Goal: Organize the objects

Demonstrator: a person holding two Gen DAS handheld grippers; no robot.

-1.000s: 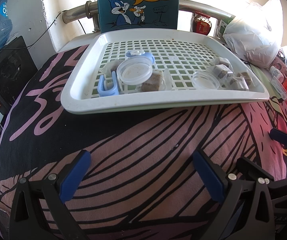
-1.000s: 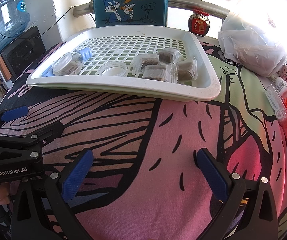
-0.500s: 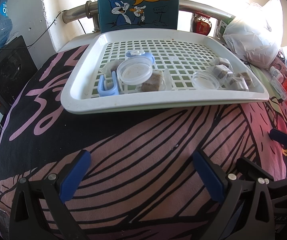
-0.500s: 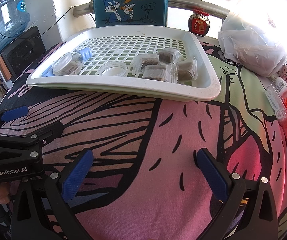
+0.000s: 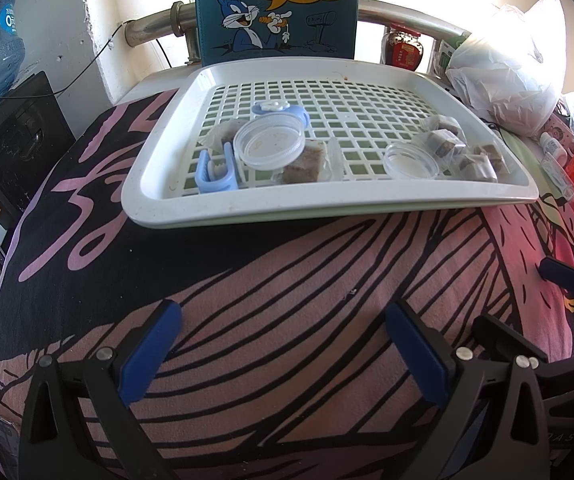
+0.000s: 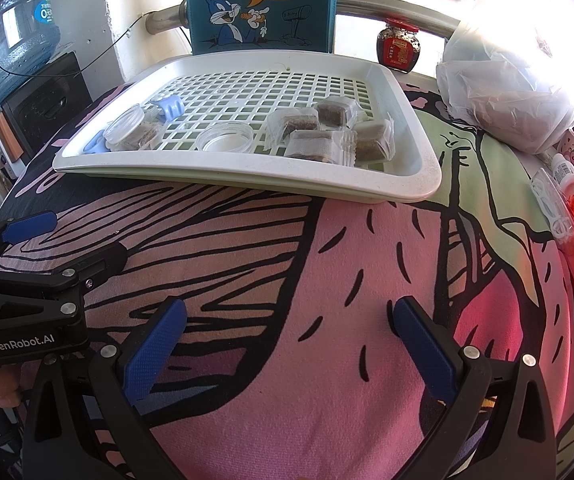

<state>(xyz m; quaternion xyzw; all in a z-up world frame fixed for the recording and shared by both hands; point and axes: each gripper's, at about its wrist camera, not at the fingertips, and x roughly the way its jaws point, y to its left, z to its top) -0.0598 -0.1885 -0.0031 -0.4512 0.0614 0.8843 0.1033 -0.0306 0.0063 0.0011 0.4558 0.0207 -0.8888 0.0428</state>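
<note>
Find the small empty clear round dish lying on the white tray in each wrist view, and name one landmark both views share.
Left wrist view: clear dish, right part of the white tray, near its front rim.
Right wrist view: clear dish, centre-left, beside the wrapped brown blocks.
Shared landmark: cartoon rabbit box behind the tray.

The left tool point(image 5: 283, 344) has two black plastic arms shaped like open triangles, each with a cut-out window. Each arm ends in a long blue pad point(image 5: 149, 354) with a fine dimpled texture. Round silver screws point(image 5: 104, 354) sit at the joints near the pad roots. Seen from the right wrist view, its black body carries white lettering, "GenRobot.AI" point(image 6: 22, 343), plus more silver screws and one small dark one.

The right tool point(image 6: 289, 344) is built the same: black triangular arms, blue textured pads point(image 6: 427, 354), silver screws point(image 6: 471, 353) at the pad roots. Faint grey letters mark its body in the left wrist view.
</note>
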